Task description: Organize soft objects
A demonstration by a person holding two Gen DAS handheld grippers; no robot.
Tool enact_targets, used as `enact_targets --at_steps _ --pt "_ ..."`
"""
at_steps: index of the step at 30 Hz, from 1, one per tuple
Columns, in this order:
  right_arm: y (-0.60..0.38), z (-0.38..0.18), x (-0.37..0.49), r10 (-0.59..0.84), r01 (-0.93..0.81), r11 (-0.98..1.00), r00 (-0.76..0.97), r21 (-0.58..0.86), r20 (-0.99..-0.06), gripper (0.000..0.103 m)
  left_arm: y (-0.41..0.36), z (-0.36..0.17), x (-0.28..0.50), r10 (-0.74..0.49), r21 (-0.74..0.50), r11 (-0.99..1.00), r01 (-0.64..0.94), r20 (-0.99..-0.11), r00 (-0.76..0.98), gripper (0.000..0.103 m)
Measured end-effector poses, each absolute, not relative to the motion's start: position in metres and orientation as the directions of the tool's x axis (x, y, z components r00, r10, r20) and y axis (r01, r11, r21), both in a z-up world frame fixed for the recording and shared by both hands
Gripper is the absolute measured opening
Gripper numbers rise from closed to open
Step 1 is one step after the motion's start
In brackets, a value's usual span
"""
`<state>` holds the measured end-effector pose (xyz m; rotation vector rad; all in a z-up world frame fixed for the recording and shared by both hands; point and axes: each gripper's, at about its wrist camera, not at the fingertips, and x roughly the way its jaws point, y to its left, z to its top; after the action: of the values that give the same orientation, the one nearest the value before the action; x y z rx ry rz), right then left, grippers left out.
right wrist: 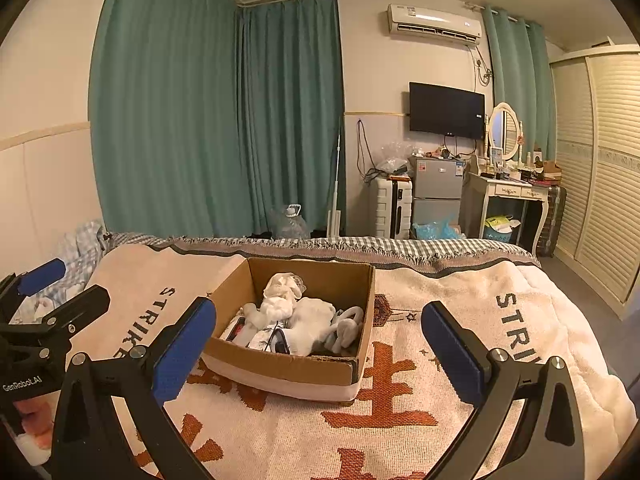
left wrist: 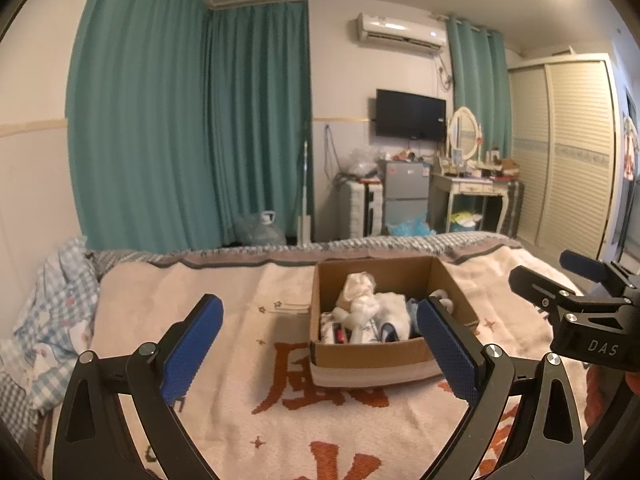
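A brown cardboard box [left wrist: 372, 354] stands on the bed blanket, holding several white and pale soft items [left wrist: 362, 306]. It also shows in the right wrist view [right wrist: 288, 364], with the soft pile [right wrist: 296, 316] inside. My left gripper [left wrist: 320, 346] is open and empty, held above the blanket just in front of the box. My right gripper [right wrist: 320, 354] is open and empty, also in front of the box. The right gripper shows at the right edge of the left wrist view [left wrist: 560, 280], and the left gripper at the left edge of the right wrist view [right wrist: 60, 284].
A cream blanket [right wrist: 440, 432] with orange characters covers the bed. A crumpled blue checked cloth [left wrist: 52, 320] lies at the bed's left edge. Beyond the bed stand teal curtains, a suitcase, a small fridge [right wrist: 436, 188], a dressing table and a wardrobe.
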<state>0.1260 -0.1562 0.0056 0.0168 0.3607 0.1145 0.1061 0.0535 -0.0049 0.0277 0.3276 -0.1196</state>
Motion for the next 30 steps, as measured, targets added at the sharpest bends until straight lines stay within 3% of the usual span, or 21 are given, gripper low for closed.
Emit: enact_targets --at_steps 30 --pt "-0.1531 0.0011 0.1277 0.112 -0.103 0.994 0.926 0.045 -0.361 0.103 0.0519 -0.0080 0.1073 -0.103 0.024 0.993 0.118 -0.327 0.939 0.099"
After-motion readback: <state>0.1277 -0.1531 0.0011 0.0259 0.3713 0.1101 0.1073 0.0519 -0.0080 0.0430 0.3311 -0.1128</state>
